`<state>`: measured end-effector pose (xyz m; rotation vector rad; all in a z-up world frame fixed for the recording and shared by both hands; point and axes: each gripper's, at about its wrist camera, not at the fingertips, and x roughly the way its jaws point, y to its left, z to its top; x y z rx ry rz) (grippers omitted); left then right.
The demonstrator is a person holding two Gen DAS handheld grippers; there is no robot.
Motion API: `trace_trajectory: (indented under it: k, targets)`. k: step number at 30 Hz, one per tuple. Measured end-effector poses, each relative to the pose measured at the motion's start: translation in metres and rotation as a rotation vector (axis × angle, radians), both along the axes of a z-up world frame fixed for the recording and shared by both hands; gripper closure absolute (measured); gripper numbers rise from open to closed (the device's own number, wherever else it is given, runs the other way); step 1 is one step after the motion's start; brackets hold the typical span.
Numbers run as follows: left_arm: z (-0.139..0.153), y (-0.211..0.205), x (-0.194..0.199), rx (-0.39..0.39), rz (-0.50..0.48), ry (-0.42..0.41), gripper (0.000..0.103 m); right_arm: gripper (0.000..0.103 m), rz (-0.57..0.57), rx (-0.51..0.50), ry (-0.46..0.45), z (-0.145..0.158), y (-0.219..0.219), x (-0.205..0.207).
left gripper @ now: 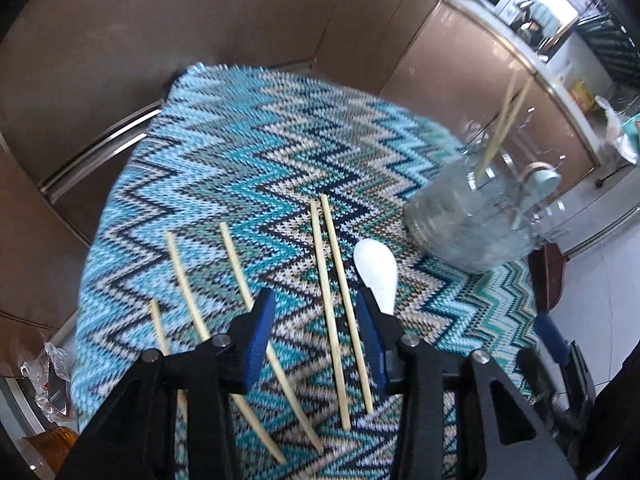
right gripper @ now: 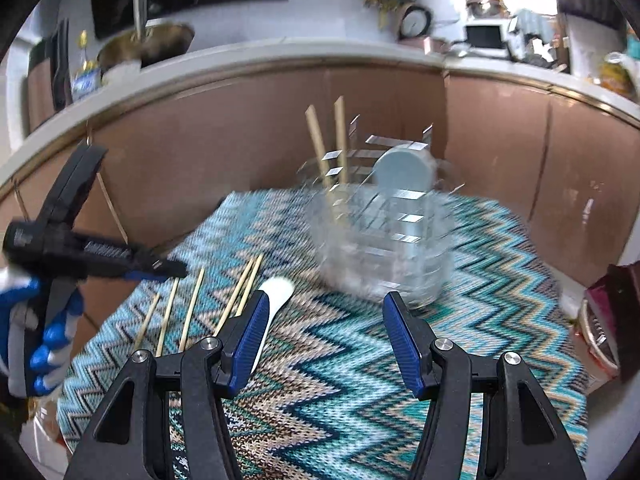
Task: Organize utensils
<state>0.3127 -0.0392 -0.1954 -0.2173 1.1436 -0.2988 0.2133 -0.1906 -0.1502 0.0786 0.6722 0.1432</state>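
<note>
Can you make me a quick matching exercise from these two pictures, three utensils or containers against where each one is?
Things:
1. white spoon
2. pale blue spoon
3. clear holder

Places:
A. standing inside the holder, next to two chopsticks
B. lying flat on the zigzag cloth, beside the loose chopsticks
C. upright on the cloth, ahead of the right gripper

Pairs: 1-B, 2-A, 3-C
</note>
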Motion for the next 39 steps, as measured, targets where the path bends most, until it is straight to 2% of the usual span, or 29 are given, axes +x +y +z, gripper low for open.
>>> trace_trajectory:
  k: [6, 19, 25, 34, 39]
  targets:
    - [-0.024, -0.010, 0.030, 0.022, -0.006, 0.076, 0.073, 0.048, 0.068, -0.011, 0.098, -0.027, 0.017, 0.026]
    - [-0.044, -0.020, 0.058, 0.034, -0.036, 0.162, 0.081, 0.062, 0.189, 0.024, 0.226, -0.056, 0.044, 0.071]
    - [-0.049, -0.018, 0.066, 0.011, -0.034, 0.192, 0.085, 0.064, 0.213, 0.014, 0.274, -0.062, 0.058, 0.088]
    - [-0.051, -0.020, 0.073, 0.020, -0.043, 0.201, 0.086, 0.064, 0.206, -0.051, 0.329, -0.071, 0.073, 0.112]
    - [-0.054, -0.015, 0.080, -0.011, -0.031, 0.221, 0.091, 0.064, 0.193, -0.066, 0.351, -0.079, 0.078, 0.128]
